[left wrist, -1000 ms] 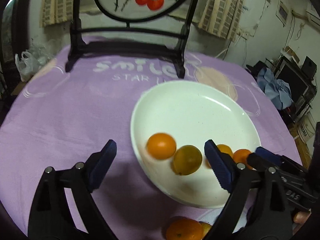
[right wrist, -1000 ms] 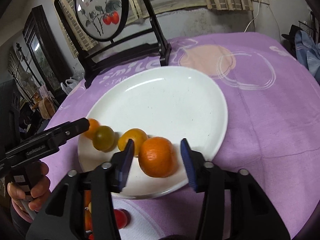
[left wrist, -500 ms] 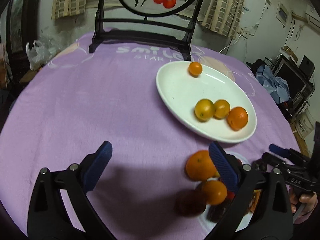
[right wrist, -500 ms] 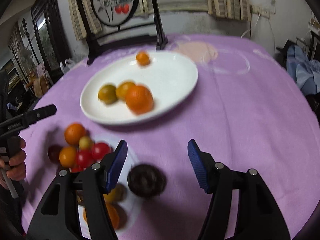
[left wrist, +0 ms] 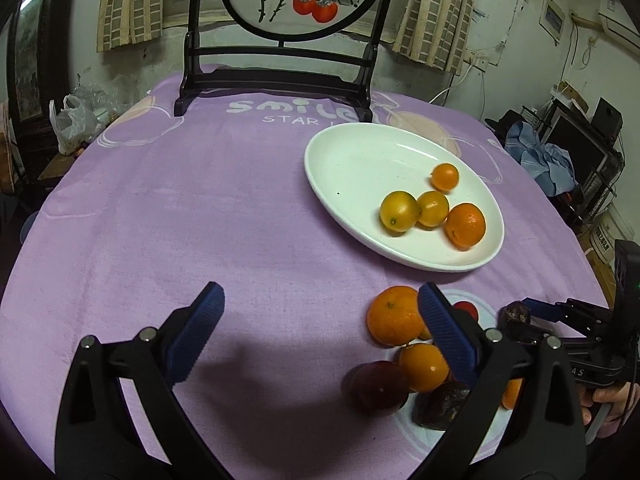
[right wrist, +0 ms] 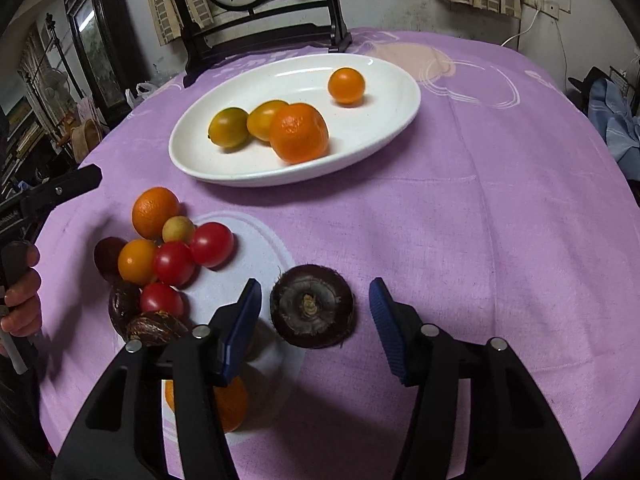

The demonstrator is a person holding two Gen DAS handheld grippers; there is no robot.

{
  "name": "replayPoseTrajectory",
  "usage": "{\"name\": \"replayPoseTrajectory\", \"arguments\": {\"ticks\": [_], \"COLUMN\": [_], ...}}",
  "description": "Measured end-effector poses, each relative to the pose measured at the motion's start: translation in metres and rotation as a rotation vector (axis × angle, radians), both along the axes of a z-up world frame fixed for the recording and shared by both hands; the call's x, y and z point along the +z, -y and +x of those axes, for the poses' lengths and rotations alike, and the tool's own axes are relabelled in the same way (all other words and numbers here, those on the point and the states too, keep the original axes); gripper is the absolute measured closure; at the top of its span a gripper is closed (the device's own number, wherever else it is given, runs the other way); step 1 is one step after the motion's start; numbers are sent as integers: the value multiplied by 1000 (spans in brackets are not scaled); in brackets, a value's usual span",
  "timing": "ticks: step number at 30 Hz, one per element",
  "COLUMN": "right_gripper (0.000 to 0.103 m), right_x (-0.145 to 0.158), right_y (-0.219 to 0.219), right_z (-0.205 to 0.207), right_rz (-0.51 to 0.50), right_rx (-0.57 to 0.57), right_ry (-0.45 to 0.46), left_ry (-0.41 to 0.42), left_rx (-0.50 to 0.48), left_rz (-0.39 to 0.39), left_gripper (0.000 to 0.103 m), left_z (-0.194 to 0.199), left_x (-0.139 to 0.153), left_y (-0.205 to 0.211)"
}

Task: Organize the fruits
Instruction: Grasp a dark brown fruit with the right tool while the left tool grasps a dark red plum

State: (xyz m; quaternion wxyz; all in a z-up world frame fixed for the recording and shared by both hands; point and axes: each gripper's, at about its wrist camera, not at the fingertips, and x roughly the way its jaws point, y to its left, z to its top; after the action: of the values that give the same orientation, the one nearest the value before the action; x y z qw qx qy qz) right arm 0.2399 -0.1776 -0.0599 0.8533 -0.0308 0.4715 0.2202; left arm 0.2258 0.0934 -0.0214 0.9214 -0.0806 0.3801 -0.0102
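While the right gripper (right wrist: 316, 320) stands apart around a dark round fruit (right wrist: 312, 306), apparently not touching it, the left gripper (left wrist: 320, 320) is spread over bare purple cloth (left wrist: 200, 220).

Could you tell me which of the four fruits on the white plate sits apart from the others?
The small orange one toward the plate's far side; the other three cluster together.
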Motion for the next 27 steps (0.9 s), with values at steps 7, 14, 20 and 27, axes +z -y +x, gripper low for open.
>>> {"name": "replayPoseTrajectory", "arguments": {"ticks": [7, 14, 20, 27], "right_gripper": [61, 61, 61, 61], "right_x": [-2, 1, 0, 2], "right_y": [-1, 3, 2, 1], "right_z": [-1, 0, 0, -1], "right_rz": [5, 62, 66, 71], "right_rx": [25, 26, 22, 20], "right_ry": [1, -3, -13, -12], "left_ry": [6, -30, -96, -110], "left_rx": [-66, -348, -404, -401], "left_rz": [29, 63, 79, 92], "left_gripper": [4, 6, 40, 44], "left_z": [-6, -29, -27, -26], "left_x": [6, -7, -25, -32], "left_y": [6, 20, 27, 30]}}
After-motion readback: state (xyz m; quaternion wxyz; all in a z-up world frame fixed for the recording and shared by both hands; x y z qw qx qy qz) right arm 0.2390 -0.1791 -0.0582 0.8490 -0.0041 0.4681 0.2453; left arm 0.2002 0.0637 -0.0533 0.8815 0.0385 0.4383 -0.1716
